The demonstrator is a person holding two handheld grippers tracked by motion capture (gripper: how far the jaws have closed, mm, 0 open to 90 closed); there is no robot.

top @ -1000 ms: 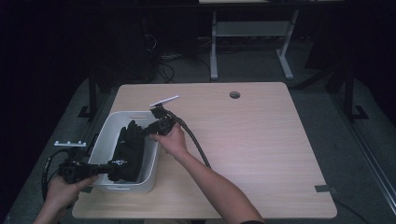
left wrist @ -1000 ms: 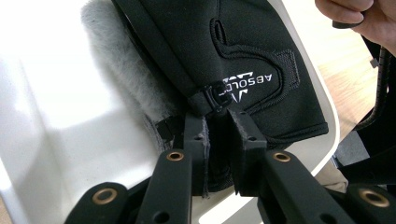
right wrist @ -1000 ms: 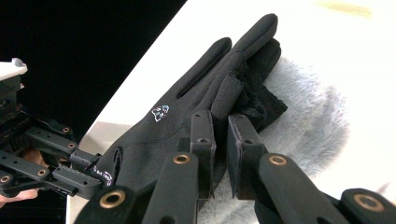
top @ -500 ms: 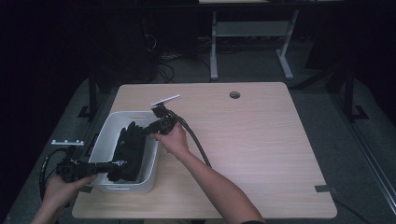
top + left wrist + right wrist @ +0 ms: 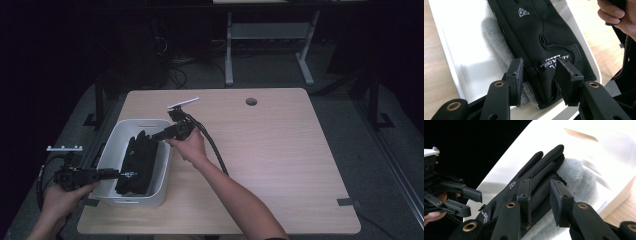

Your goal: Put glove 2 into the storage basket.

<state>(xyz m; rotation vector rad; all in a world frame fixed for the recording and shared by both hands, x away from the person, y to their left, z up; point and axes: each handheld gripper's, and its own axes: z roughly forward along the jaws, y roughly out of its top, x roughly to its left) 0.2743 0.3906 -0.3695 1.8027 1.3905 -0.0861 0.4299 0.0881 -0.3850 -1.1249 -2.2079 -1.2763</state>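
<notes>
glove: a black glove (image 5: 541,37), soft knit with a white logo and a small wrist clip, lies lengthwise in the white bin (image 5: 112,145), on top of a grey fleecy piece (image 5: 576,177).
handling: judged light, limp and compressible; it will drape and fold when lifted, not slip. The fleece under it may catch and come up with it.
grip point: the cuff end near the clip, or the bunched fingers; a pinch through both layers at either end should hold.
left tongs: left tongs (image 5: 541,75) sit over the cuff, jaws having just opened; the pads stand apart with the cuff between them and do not press on it.
right tongs: right tongs (image 5: 540,195) sit at the finger end, jaws having just been opening; the glove fingers lie in the gap, unclamped.
bin: rests at the near left corner of the wooden counter (image 5: 280,150).
risk: closing too deep could pinch the fleece too.
</notes>
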